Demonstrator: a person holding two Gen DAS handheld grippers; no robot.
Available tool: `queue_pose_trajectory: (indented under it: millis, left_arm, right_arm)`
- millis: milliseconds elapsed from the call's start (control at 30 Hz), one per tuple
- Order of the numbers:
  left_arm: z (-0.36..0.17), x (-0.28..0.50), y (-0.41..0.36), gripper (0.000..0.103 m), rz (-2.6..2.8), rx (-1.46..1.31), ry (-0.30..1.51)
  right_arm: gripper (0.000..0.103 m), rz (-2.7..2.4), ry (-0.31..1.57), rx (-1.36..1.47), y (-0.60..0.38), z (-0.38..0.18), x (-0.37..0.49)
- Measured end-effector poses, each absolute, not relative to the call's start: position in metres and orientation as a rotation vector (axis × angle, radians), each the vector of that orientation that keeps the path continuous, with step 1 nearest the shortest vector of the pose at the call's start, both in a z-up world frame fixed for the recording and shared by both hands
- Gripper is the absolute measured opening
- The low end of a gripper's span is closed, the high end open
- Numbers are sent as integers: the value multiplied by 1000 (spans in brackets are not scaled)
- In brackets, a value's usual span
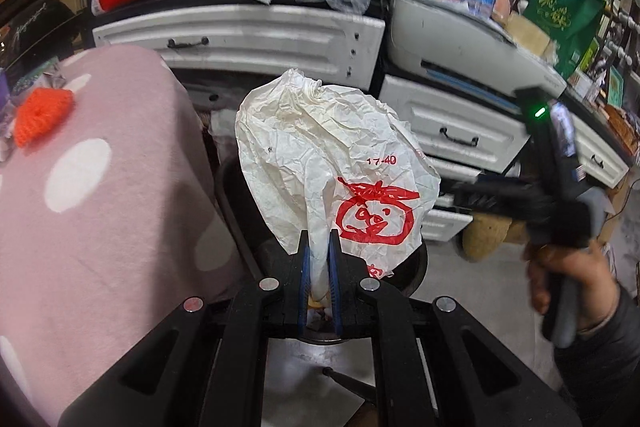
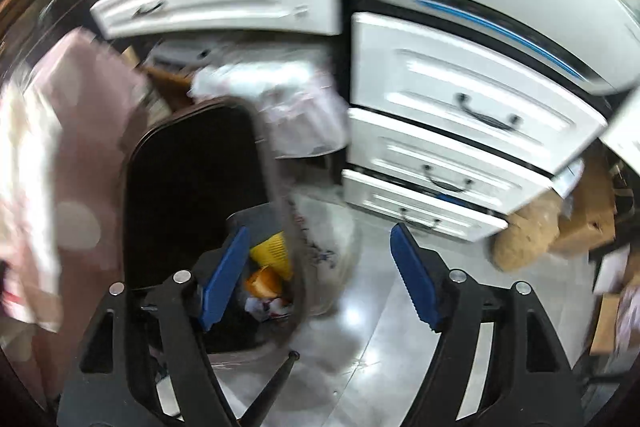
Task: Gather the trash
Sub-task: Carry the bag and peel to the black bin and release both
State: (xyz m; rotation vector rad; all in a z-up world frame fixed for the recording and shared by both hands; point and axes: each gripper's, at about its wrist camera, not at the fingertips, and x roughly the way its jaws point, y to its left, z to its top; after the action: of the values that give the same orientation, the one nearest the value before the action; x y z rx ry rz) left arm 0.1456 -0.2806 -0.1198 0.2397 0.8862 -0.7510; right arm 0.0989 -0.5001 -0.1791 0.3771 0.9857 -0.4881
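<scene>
At centre frame the left gripper (image 1: 319, 247) pinched a crumpled white bag (image 1: 332, 163) standing upward over the dark bin (image 2: 192, 187) below it, while the right gripper (image 2: 320, 279), at lower right, hung wide open and empty.

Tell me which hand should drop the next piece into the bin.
Left. Its tongs are shut on the crumpled white bag, likely above the dark bin. The right tongs are open, holding nothing.
</scene>
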Motion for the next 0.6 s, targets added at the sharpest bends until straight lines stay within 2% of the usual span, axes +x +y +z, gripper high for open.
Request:
queue_pose_trajectory:
  millis: [300, 600]
  left_arm:
    - [-163, 152, -315, 9, -724, 370, 939]
    - [-190, 164, -324, 10, -720, 386, 1023]
  right_arm:
    - [73, -535, 928, 426, -518, -159, 72]
    - [73, -487, 921, 402, -503, -150, 78]
